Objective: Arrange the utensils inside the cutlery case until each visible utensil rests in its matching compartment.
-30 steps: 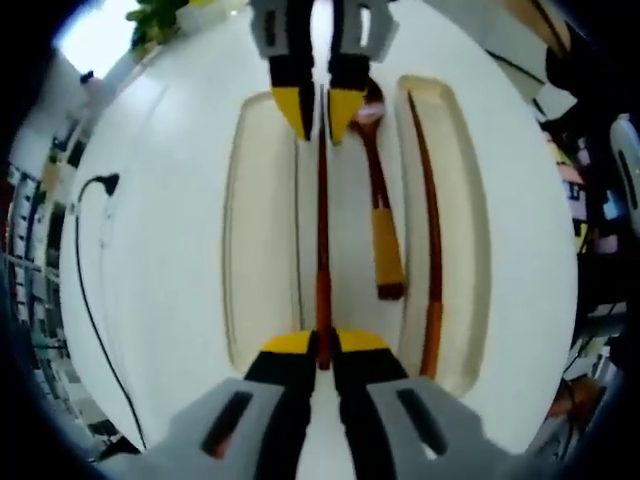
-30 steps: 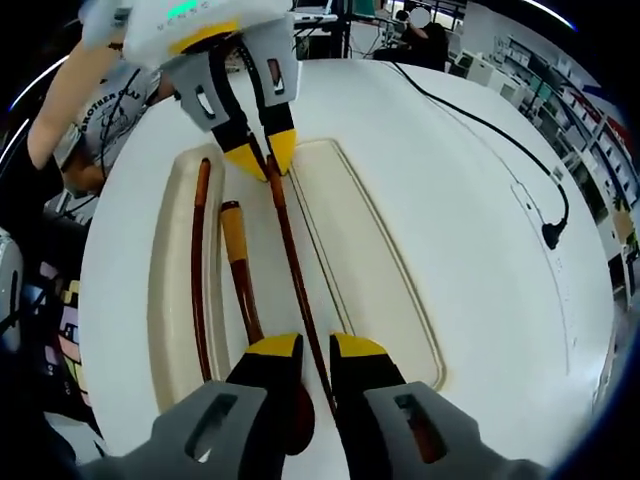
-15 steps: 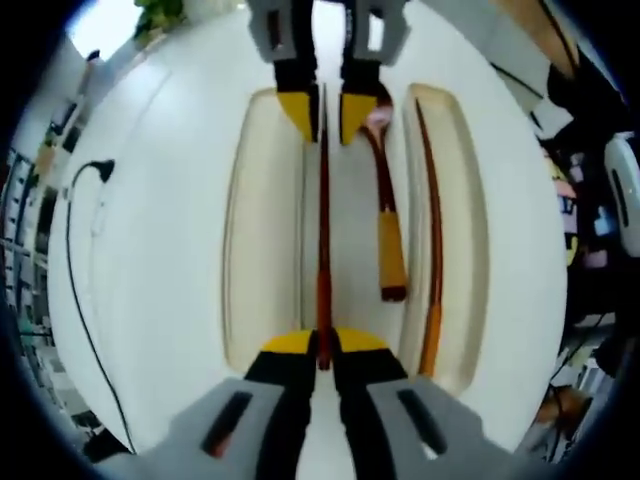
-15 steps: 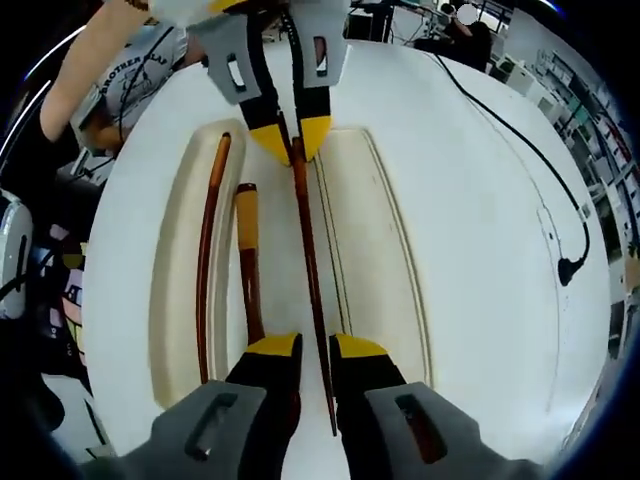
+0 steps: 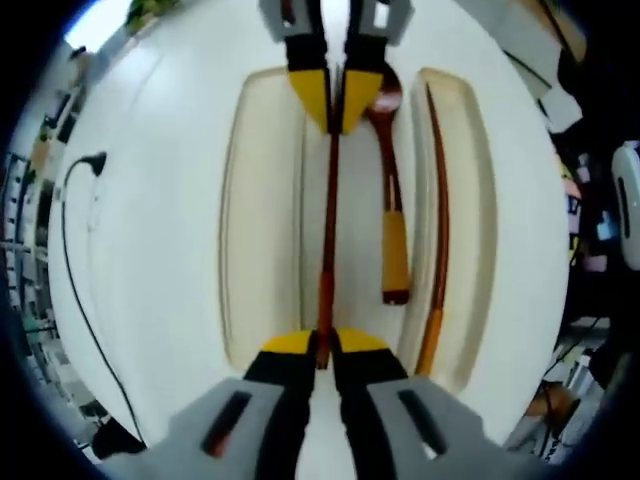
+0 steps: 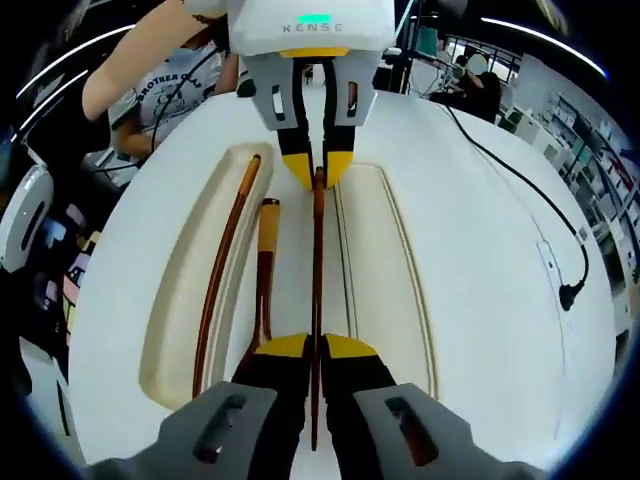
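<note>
Cream cutlery case (image 5: 262,215), lying on a round white table (image 5: 150,250), with two long recessed compartments. Left gripper view, left to right: one black cable (image 5: 72,262) trailing across the table; the case's left compartment; one reddish-brown wooden chopstick (image 5: 327,245), pinched at each end by a gripper and lying along the flat middle strip between the compartments; one dark wooden spoon with a yellow-banded handle (image 5: 391,215) just beside it on that strip; a second chopstick (image 5: 437,235) lying in the right compartment. The left gripper (image 5: 322,345) is clamped on the near end of the middle chopstick; the right gripper (image 5: 335,100) is clamped on its far end. Two chopsticks, one spoon.
</note>
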Demonstrator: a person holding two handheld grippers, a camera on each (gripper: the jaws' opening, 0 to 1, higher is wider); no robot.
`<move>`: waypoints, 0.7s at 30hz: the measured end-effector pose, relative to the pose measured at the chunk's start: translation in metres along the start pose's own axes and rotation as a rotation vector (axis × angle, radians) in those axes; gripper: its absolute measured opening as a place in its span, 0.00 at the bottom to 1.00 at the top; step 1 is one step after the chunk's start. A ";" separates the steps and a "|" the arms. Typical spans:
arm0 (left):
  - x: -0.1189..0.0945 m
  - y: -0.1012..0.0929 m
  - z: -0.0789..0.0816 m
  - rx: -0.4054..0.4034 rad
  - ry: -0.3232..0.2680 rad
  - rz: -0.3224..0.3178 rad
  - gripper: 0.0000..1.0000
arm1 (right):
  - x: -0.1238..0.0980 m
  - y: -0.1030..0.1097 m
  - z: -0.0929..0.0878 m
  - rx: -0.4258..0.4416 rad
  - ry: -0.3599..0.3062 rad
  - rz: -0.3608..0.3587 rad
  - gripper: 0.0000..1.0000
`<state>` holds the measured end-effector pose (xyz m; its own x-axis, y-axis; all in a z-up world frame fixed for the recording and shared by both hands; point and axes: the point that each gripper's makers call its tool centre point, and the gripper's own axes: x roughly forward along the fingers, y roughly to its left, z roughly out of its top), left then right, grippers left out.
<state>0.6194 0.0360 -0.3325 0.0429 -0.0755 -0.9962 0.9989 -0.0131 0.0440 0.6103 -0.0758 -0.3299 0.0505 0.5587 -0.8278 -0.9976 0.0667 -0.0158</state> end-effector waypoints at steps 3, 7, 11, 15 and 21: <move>0.001 0.001 -0.002 -0.059 0.021 0.008 0.07 | 0.014 0.004 0.023 -0.046 -0.061 -0.054 0.02; 0.000 0.000 -0.003 -0.003 -0.005 0.014 0.07 | 0.013 0.002 0.020 0.063 0.013 -0.084 0.02; -0.001 -0.001 -0.006 -0.012 -0.031 0.029 0.06 | 0.013 0.002 0.021 0.046 0.006 -0.077 0.02; -0.002 -0.002 -0.007 0.022 -0.070 0.050 0.05 | 0.012 0.003 0.023 -0.033 0.014 -0.109 0.02; -0.005 -0.005 -0.004 0.029 -0.156 0.042 0.05 | 0.009 0.002 0.021 -0.047 0.045 -0.127 0.01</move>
<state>0.6139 0.0409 -0.3278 0.0789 -0.2309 -0.9698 0.9953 -0.0357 0.0895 0.6098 -0.0535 -0.3262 0.1758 0.5107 -0.8416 -0.9844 0.0953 -0.1478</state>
